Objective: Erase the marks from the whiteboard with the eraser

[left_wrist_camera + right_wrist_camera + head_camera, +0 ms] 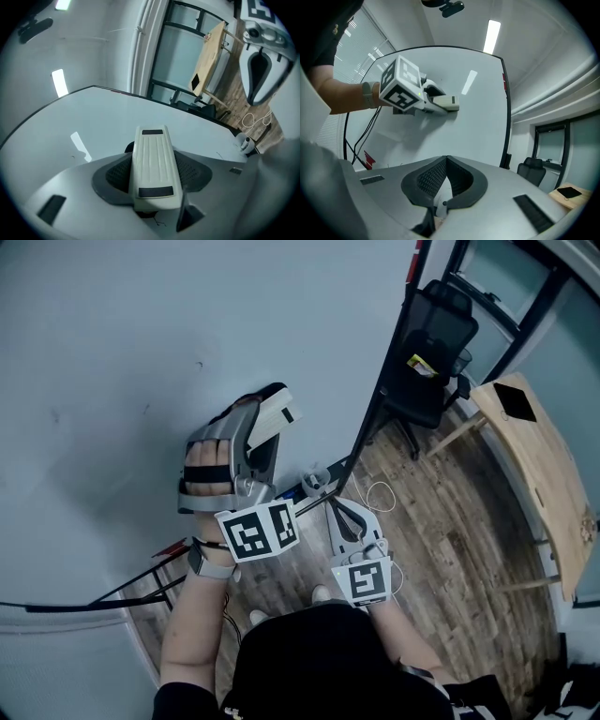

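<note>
The left hand-held gripper (255, 448) is clamped on the eraser (152, 161) at the whiteboard (141, 352), the right hand-held gripper (446, 168) hangs low, jaws together and empty, and a hard sideways rub could, I reckon, twist the eraser out of that grip.

Left tool (265, 427): your grey shell, dark ribbed pads, black strap (208, 474) across the hand.
Right tool (330, 502): same grey shell, dark textured pads.
Marker cubes (258, 531): white, black square patterns.
Wrist: grey band (208, 565).
Clothing: your black top (319, 662).
</note>
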